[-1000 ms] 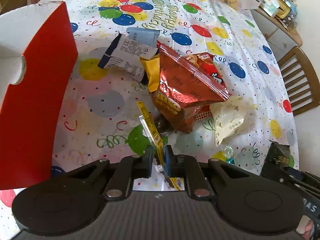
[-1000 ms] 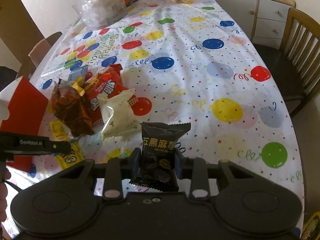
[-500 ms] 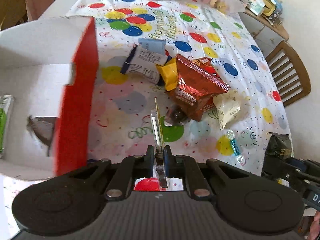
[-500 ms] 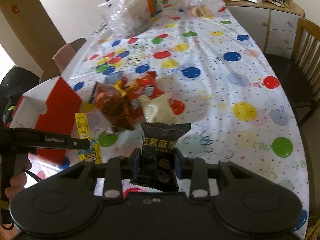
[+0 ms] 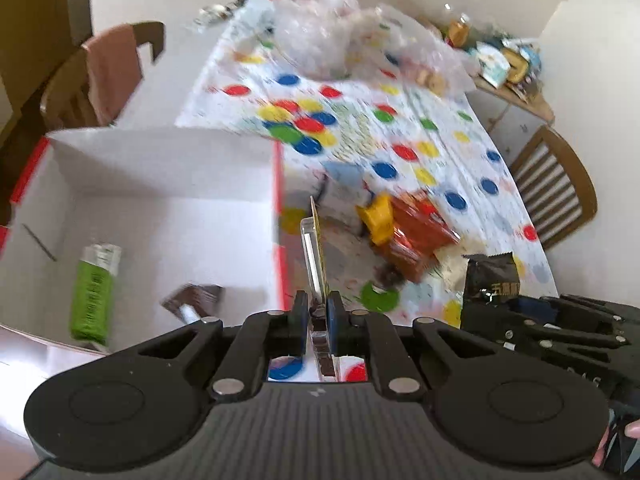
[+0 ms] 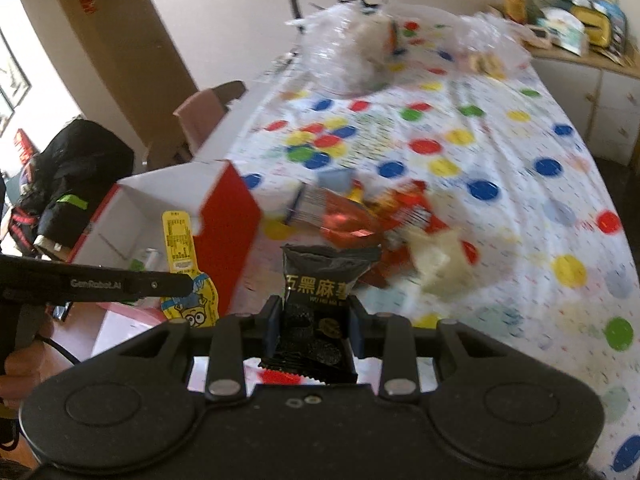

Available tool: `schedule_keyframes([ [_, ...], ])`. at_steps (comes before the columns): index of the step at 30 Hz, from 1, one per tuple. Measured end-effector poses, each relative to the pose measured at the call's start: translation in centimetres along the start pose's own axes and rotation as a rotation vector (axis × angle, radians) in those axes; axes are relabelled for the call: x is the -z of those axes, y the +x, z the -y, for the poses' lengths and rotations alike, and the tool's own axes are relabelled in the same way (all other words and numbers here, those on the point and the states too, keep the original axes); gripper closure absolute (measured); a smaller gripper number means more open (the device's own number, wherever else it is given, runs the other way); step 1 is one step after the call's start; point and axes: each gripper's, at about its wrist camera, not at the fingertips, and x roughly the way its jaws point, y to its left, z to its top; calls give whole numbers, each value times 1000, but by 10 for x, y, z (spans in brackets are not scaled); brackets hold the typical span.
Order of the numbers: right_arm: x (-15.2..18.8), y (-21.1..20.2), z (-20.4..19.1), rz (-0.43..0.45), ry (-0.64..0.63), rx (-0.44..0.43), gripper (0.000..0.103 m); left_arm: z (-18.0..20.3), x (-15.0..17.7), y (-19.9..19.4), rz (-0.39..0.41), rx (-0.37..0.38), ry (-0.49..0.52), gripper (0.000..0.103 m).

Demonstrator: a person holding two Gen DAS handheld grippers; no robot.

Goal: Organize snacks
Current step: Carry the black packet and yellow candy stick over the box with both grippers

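My left gripper [image 5: 318, 310] is shut on a thin yellow snack packet [image 5: 316, 248], seen edge-on, held up beside the right wall of the red-and-white box [image 5: 276, 216]. The packet's yellow face [image 6: 182, 248] shows in the right wrist view, in front of the box [image 6: 224, 224]. My right gripper [image 6: 314, 318] is shut on a black snack pouch [image 6: 320, 280] with gold characters, above the table's near edge; it also shows in the left wrist view [image 5: 494, 280]. Inside the box lie a green packet [image 5: 94, 292] and a brown wrapper [image 5: 192, 300].
A pile of loose snacks lies mid-table: red bags [image 6: 384, 216], a yellow packet [image 5: 378, 216], a pale pouch [image 6: 440, 260]. Clear plastic bags [image 6: 356, 52] stand at the far end. Wooden chairs [image 5: 556, 188] flank the table, and a cluttered sideboard [image 6: 580, 40] stands at the right.
Both grippers have risen and moved left toward the box. The box interior now opens up in the left wrist view. Each gripper still holds its snack.
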Motion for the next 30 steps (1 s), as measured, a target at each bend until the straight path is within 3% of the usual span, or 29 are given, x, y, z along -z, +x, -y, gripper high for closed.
schedule_keyframes([
  [12, -27, 40, -95, 18, -113, -66, 71, -90, -14, -26, 53, -103, -49, 93],
  [20, -35, 90, -150, -27, -181, -77, 71, -148, -19, -18, 32, -193, -79, 93],
  [30, -31, 153, -191, -112, -242, -54, 71, -183, -16, 12, -32, -252, -70, 93],
])
